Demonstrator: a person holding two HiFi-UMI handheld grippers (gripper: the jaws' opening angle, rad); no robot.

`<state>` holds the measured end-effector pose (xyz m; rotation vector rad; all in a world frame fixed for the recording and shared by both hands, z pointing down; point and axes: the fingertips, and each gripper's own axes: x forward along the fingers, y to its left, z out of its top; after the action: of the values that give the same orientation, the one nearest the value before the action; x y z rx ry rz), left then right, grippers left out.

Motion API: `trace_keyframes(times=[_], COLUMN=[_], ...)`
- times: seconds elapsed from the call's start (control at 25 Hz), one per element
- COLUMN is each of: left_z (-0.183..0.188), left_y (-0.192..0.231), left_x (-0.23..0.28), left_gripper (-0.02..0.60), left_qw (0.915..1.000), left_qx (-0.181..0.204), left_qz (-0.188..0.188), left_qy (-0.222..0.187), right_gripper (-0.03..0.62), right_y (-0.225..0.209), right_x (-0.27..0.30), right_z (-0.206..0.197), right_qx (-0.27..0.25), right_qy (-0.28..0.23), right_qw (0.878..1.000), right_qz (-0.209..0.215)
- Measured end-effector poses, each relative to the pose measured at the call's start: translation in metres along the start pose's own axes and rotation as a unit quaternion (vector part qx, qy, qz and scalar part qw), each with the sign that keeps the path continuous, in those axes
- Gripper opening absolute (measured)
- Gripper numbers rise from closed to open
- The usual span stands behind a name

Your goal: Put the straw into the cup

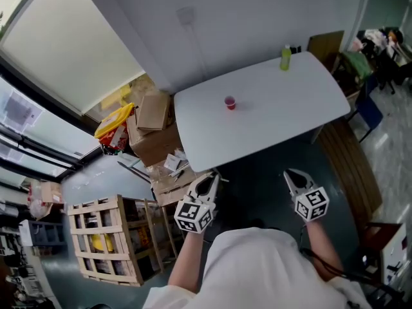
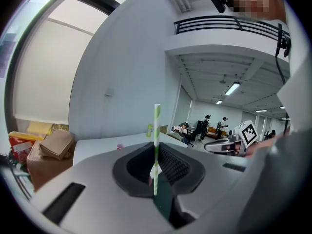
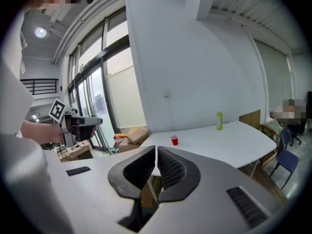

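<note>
Left gripper (image 2: pixel 156 152) fingers (image 2: pixel 171 164) clenched on the green-striped straw (image 2: pixel 156 130), which stands upright. Right gripper (image 3: pixel 156 155) fingers (image 3: pixel 170 168) pressed together — nothing between. Red cup (image 1: pixel 230 102) on white worktop (image 1: pixel 283 114), upper centre of frame — well apart from both.

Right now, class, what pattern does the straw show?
Green-and-white stripes on the straw, clearest in left gripper view.

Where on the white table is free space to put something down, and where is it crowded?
The table holds only the red cup toward its left end and the green bottle at the far edge. The wide patch right of the cup, down to the near edge, is free. Cardboard boxes crowd the floor left of it.
</note>
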<state>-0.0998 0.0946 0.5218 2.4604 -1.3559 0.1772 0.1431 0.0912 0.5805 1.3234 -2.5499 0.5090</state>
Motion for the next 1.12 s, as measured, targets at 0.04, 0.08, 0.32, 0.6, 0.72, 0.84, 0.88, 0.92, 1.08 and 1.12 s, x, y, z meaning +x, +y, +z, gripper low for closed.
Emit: trace_keyframes(times=[0.04, 0.08, 0.32, 0.6, 0.72, 0.84, 0.88, 0.92, 1.08, 1.12], left_z=[0.001, 0.003, 0.008, 0.018, 0.024, 0.03, 0.032, 0.034, 0.039, 0.04], left_y=[0.004, 0.009, 0.042, 0.077, 0.091, 0.103, 0.107, 0.111, 0.126, 0.129], left_x=[0.004, 0.007, 0.027, 0.051, 0.058, 0.068, 0.071, 0.073, 0.084, 0.086], left_gripper=[0.025, 0.025, 0.025, 0.025, 0.025, 0.025, 0.025, 0.025, 0.025, 0.025], left_qw=[1.0, 1.0, 0.9997, 0.9988, 0.9982, 0.9974, 0.9971, 0.9968, 0.9957, 0.9955], left_qx=[0.002, 0.001, -0.008, -0.013, -0.01, -0.008, -0.007, -0.006, -0.004, -0.004], left_qz=[-0.003, -0.006, -0.022, -0.046, -0.059, -0.07, -0.074, -0.078, -0.092, -0.094], left_qy=[0.002, 0.003, 0.009, 0.012, 0.012, 0.011, 0.011, 0.011, 0.011, 0.011], right_gripper=[0.038, 0.038, 0.038, 0.038, 0.038, 0.038, 0.038, 0.038, 0.038, 0.038], right_y=[0.0, 0.001, 0.01, 0.014, 0.015, 0.012, 0.011, 0.01, 0.01, 0.01], right_x=[0.005, 0.01, 0.044, 0.08, 0.094, 0.105, 0.109, 0.113, 0.128, 0.132], right_z=[0.002, 0.005, 0.02, 0.032, 0.036, 0.04, 0.042, 0.044, 0.051, 0.052], right_qx=[0.002, 0.003, 0.003, 0.0, -0.004, -0.005, -0.005, -0.004, -0.004, -0.003], right_qy=[-0.001, -0.002, -0.003, 0.004, 0.009, 0.011, 0.011, 0.009, 0.005, 0.005], right_qw=[1.0, 1.0, 1.0, 1.0, 0.999, 0.999, 0.999, 0.998, 0.998, 0.998], right_qz=[-0.001, -0.001, -0.003, -0.02, -0.031, -0.047, -0.051, -0.055, -0.068, -0.069])
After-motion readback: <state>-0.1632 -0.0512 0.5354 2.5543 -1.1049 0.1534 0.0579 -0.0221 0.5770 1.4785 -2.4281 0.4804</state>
